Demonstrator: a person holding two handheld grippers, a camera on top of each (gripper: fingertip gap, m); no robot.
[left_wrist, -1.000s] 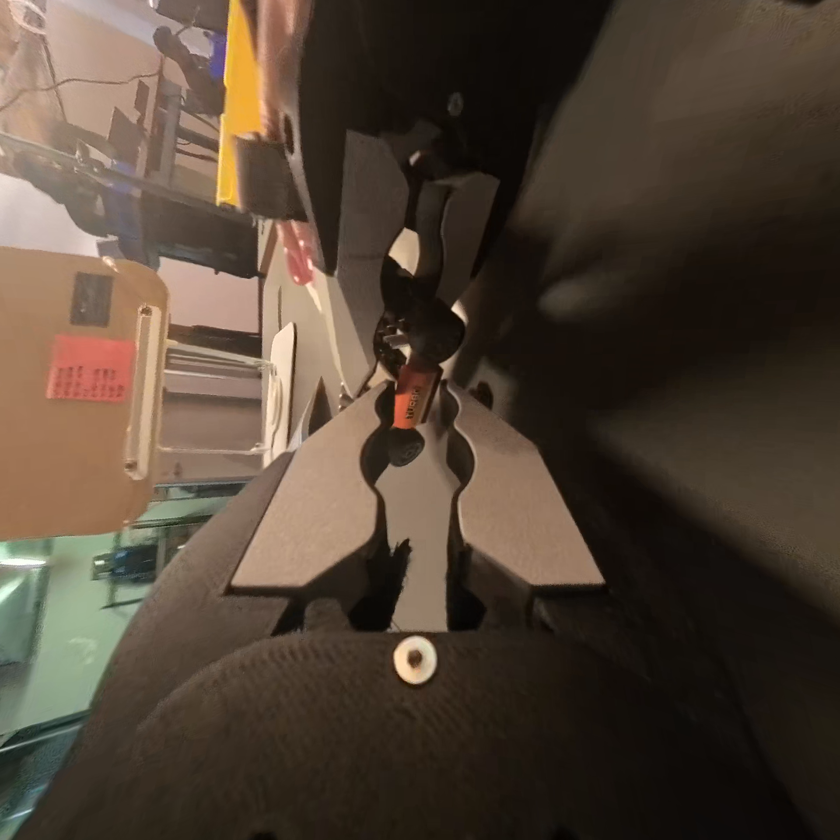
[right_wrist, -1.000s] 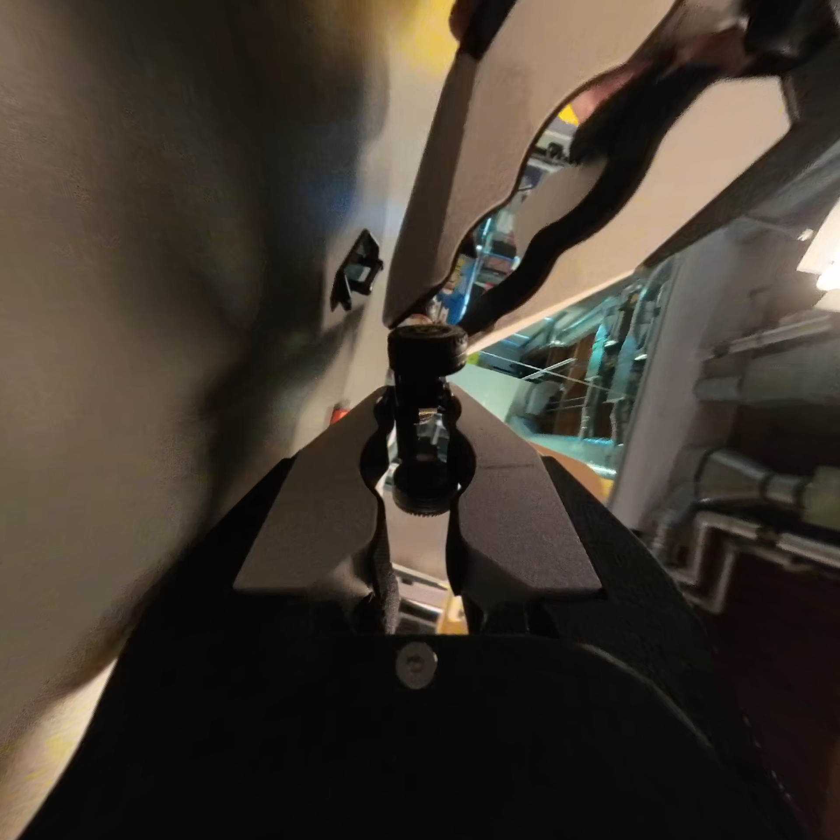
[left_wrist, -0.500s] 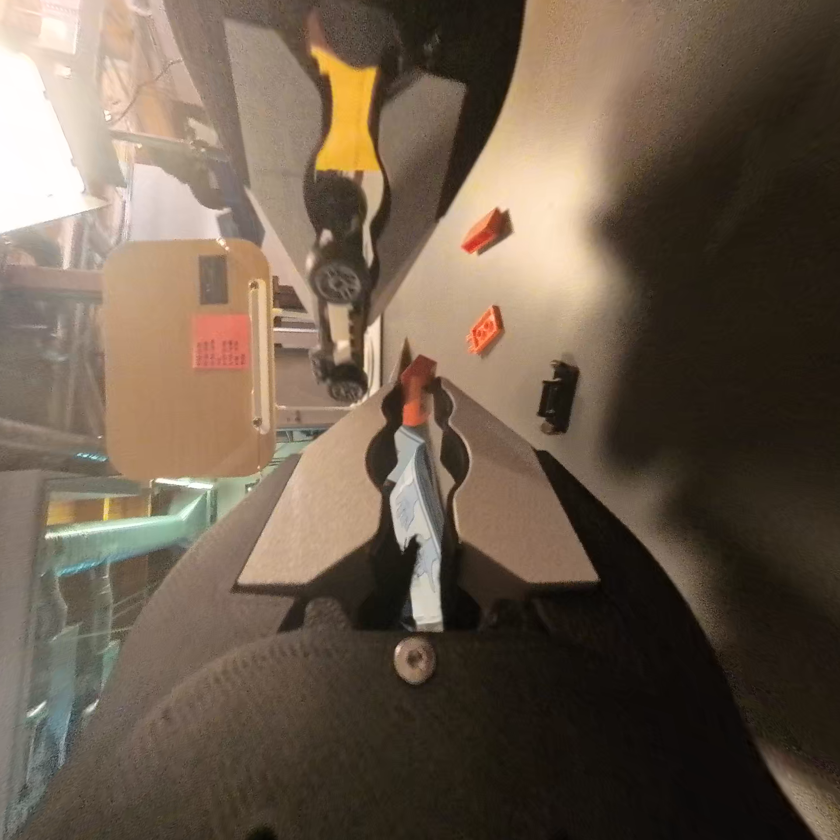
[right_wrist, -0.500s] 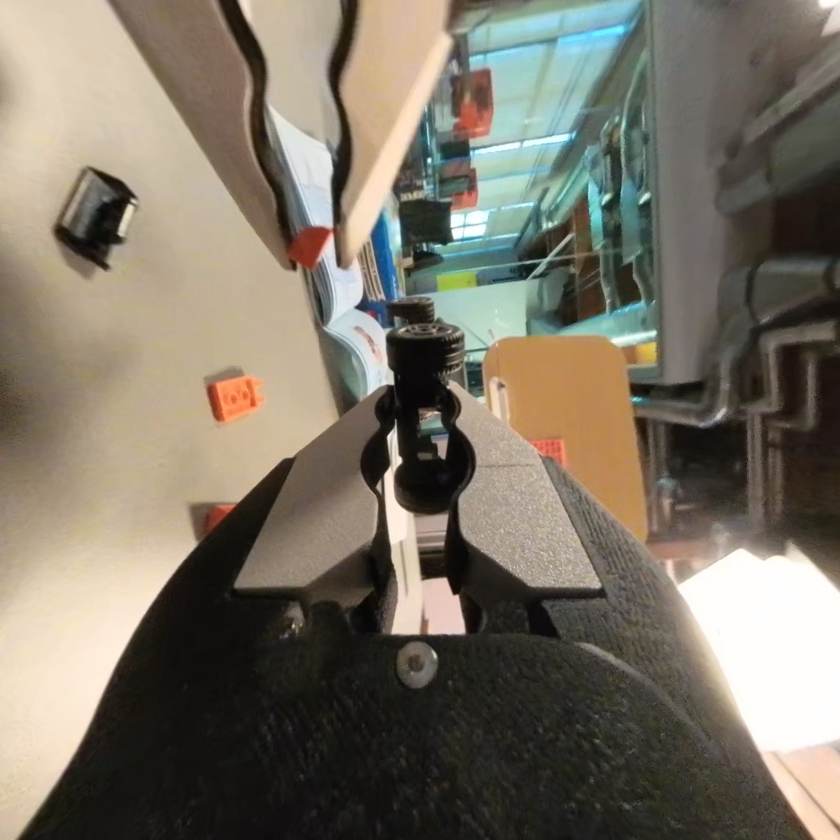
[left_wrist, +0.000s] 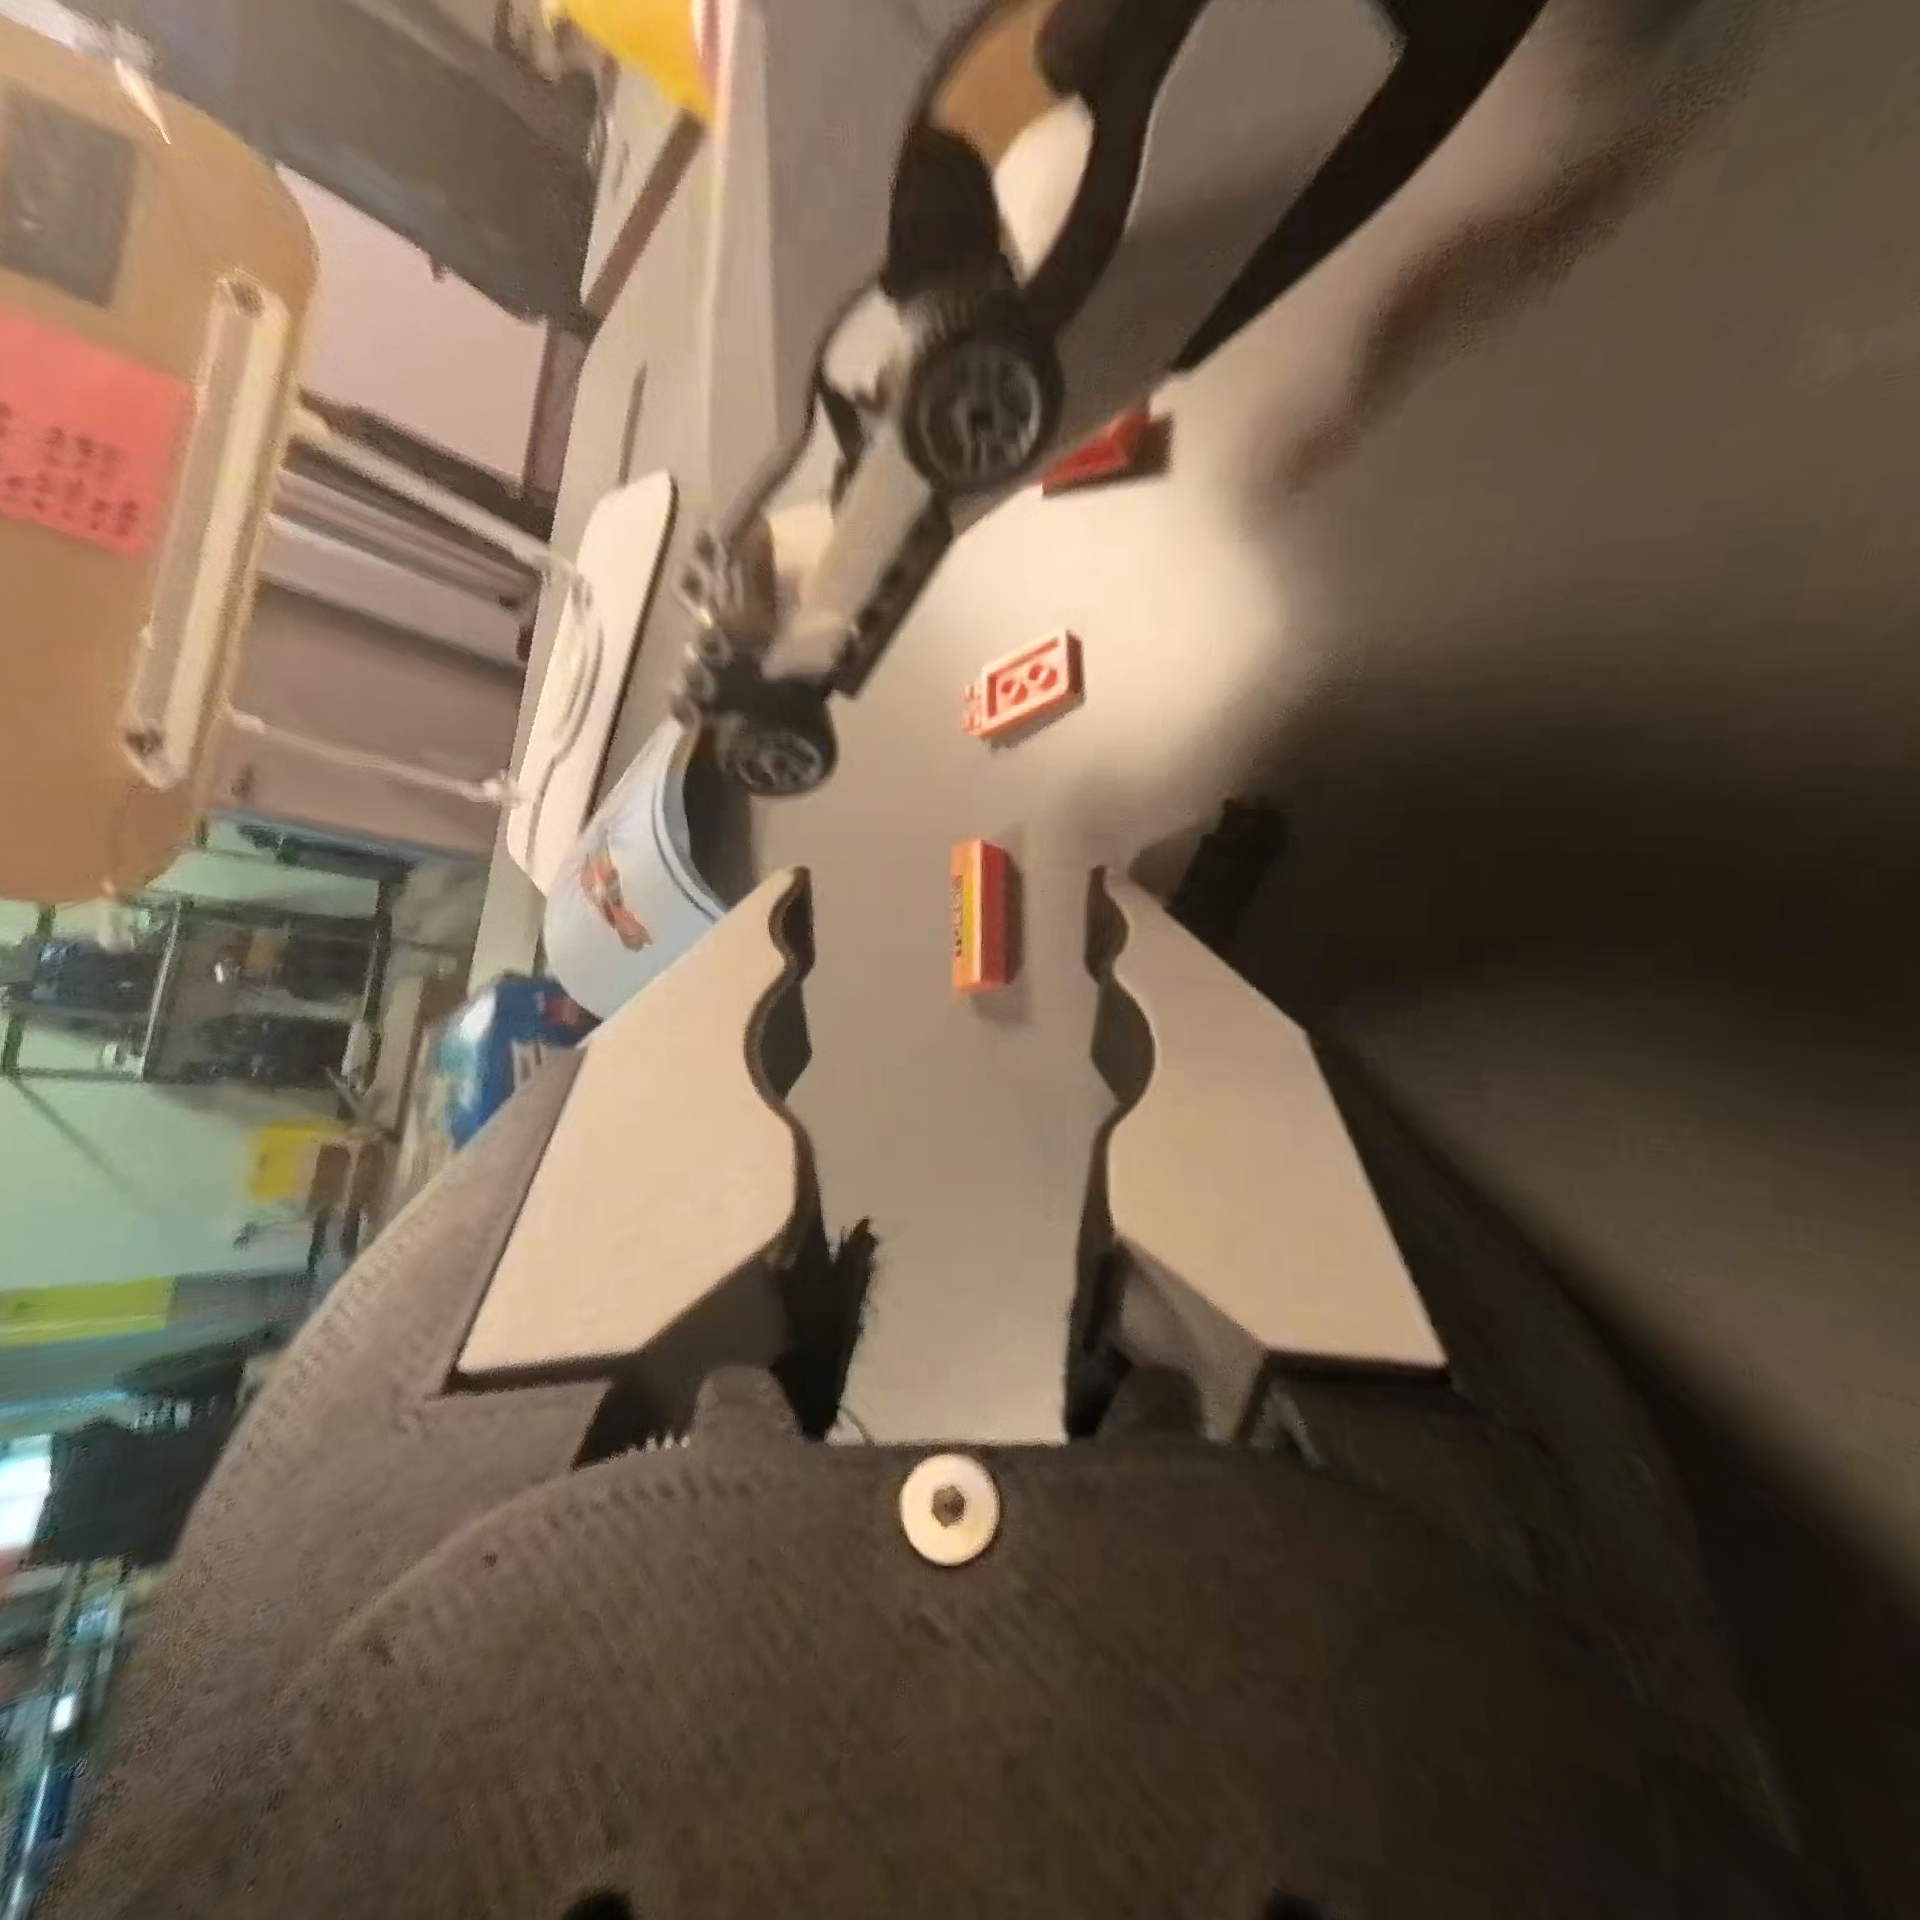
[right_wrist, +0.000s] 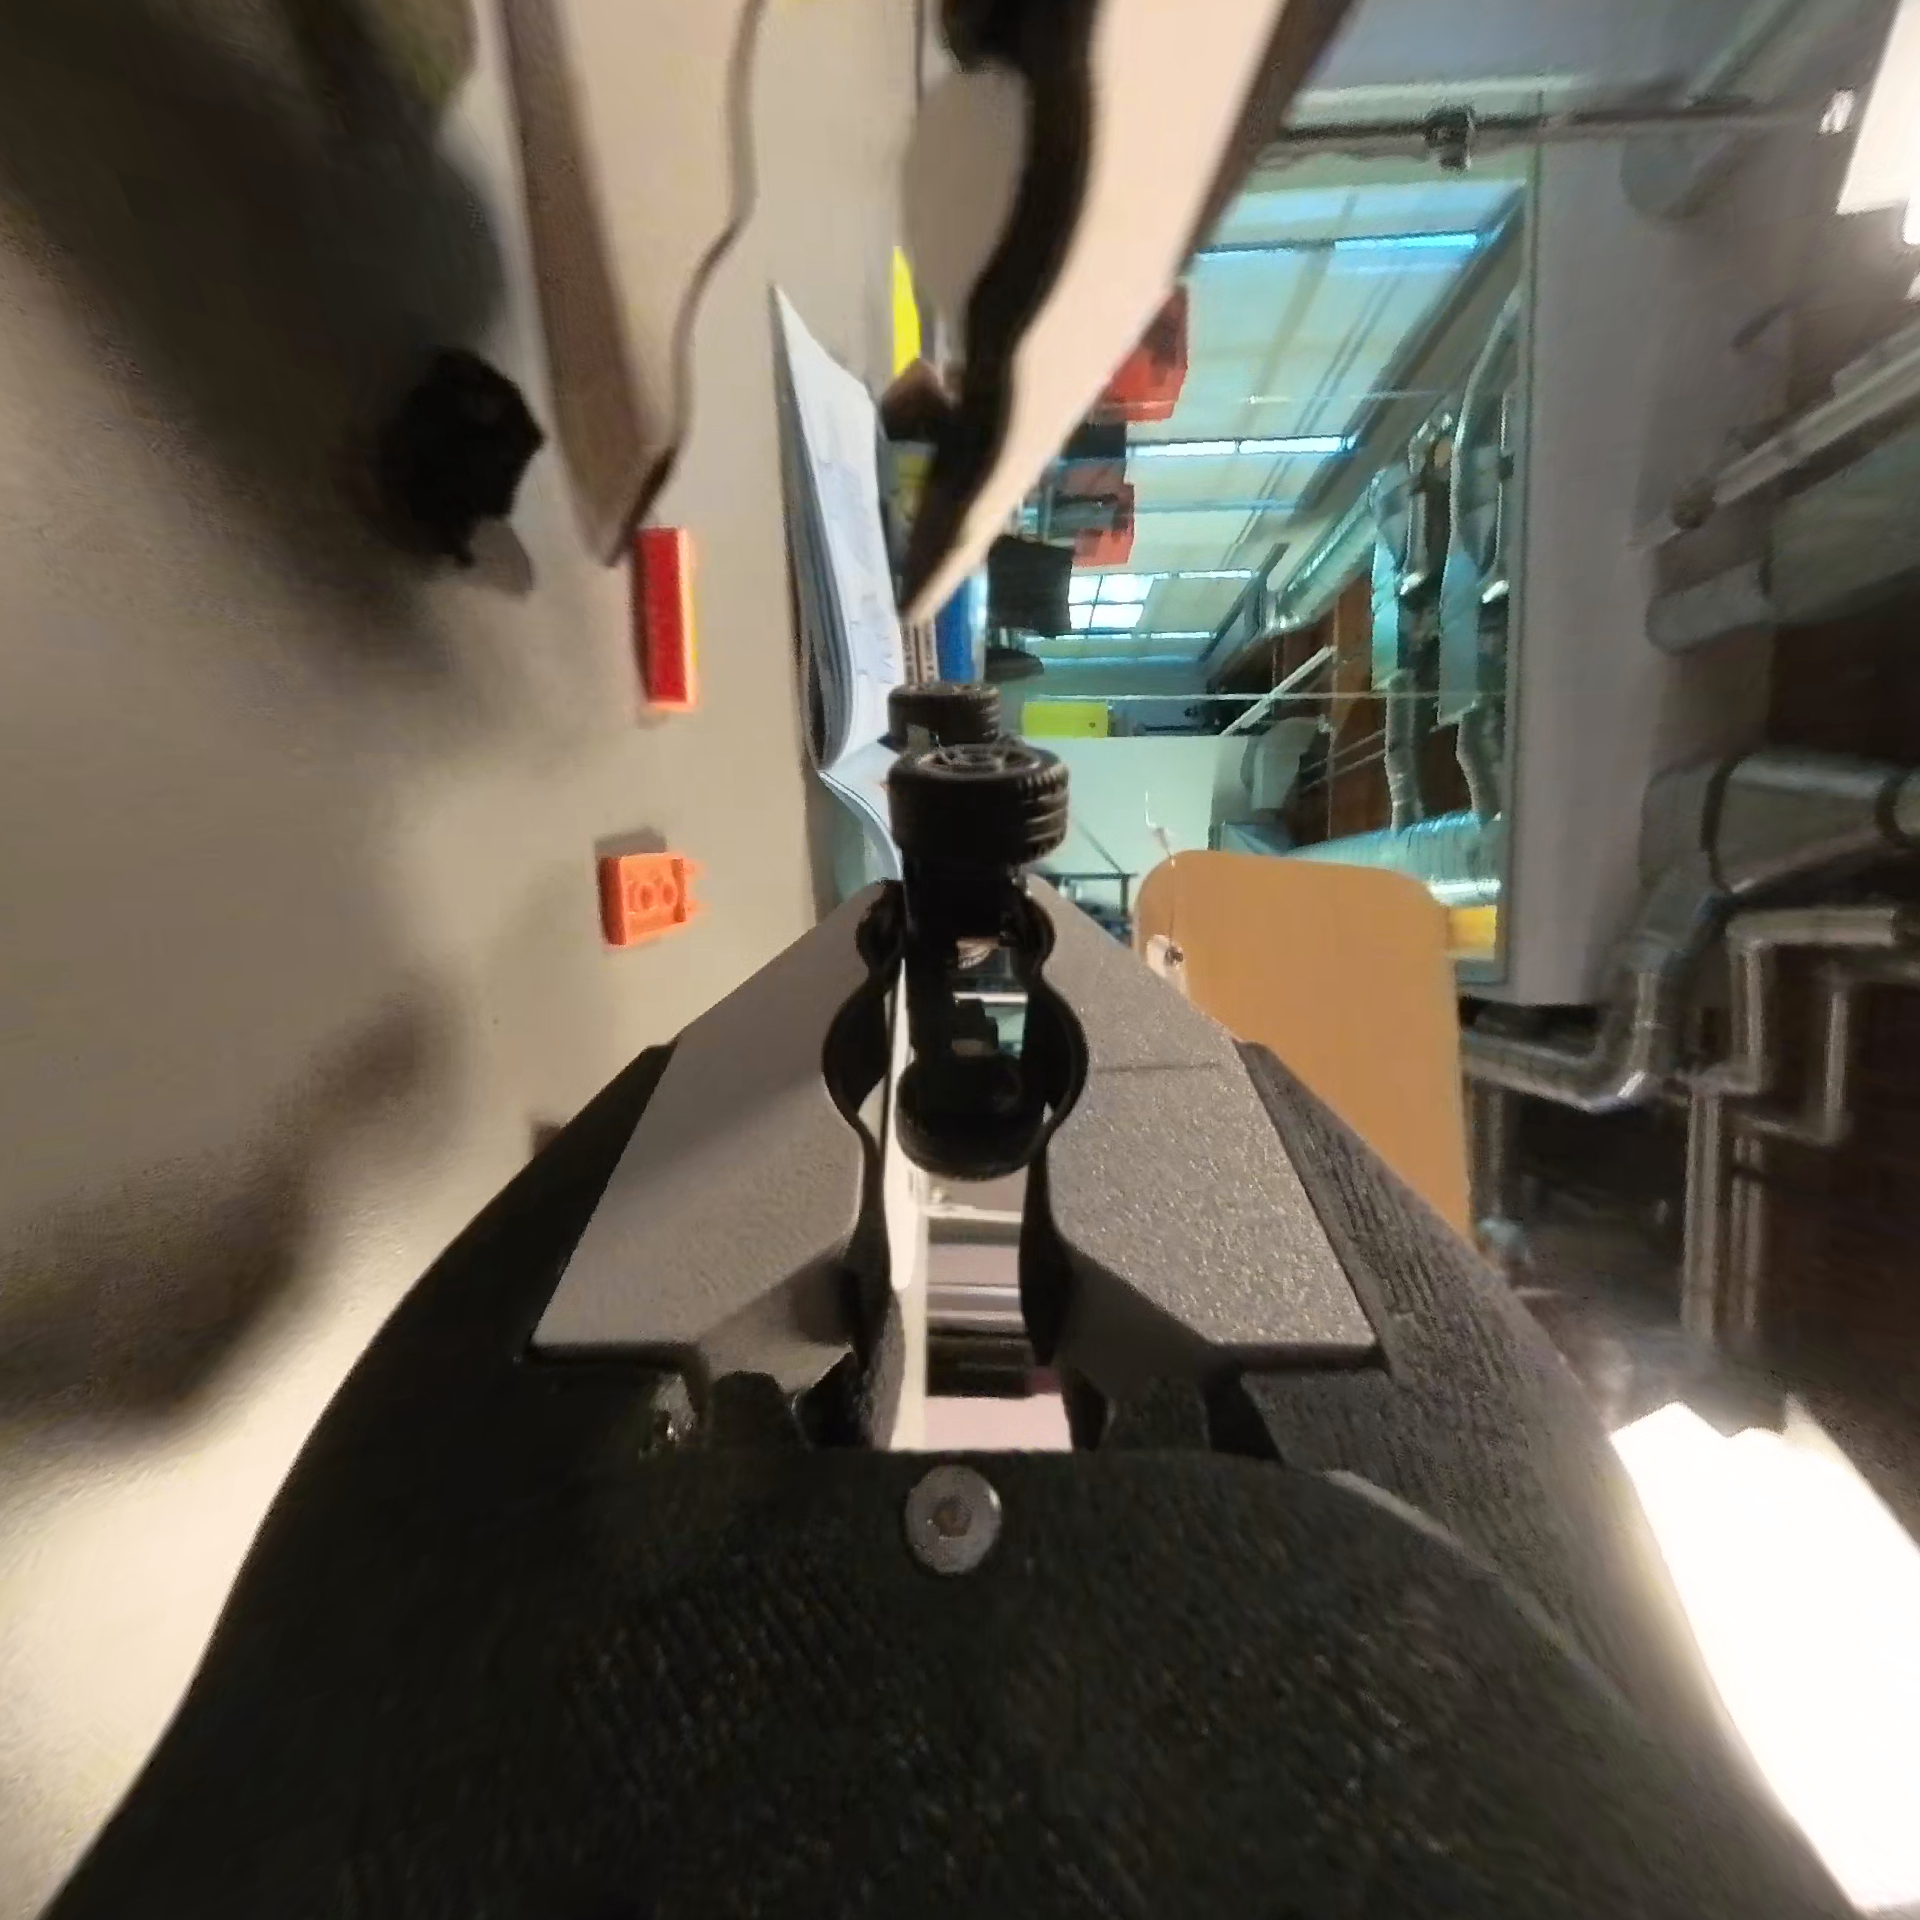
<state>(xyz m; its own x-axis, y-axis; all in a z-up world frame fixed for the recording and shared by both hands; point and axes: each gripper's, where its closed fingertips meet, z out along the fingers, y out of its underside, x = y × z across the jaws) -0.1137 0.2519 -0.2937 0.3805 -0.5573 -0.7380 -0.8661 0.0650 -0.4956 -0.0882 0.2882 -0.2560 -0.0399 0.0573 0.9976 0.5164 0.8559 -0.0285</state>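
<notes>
My left gripper (left_wrist: 945, 883) is open just above the grey table (left_wrist: 1195, 644). A small red-orange brick (left_wrist: 982, 914) lies on the table between its fingertips, touching neither pad. My right gripper (right_wrist: 961, 909) is shut on a white and black toy car (left_wrist: 894, 499). In the right wrist view the car's black chassis (right_wrist: 961, 997) sits between the pads, with a wheel (right_wrist: 977, 795) sticking out past the tips. The red-orange brick (right_wrist: 665, 613) also shows there, under the left gripper's fingers (right_wrist: 592, 312).
An orange plate piece (left_wrist: 1029, 681), a dark red piece (left_wrist: 1107, 462) and a black piece (left_wrist: 1236, 852) lie on the table near the brick. An open booklet (left_wrist: 623, 914) and a white board (left_wrist: 592, 665) lie at the table's edge. A brown chair back (left_wrist: 104, 468) stands beyond. Left tips to right tips: about 6 cm.
My left gripper was shut on the red-orange brick, then opened. The brick has left its grasp and lies on the table between the fingers. My right gripper still holds the car.
</notes>
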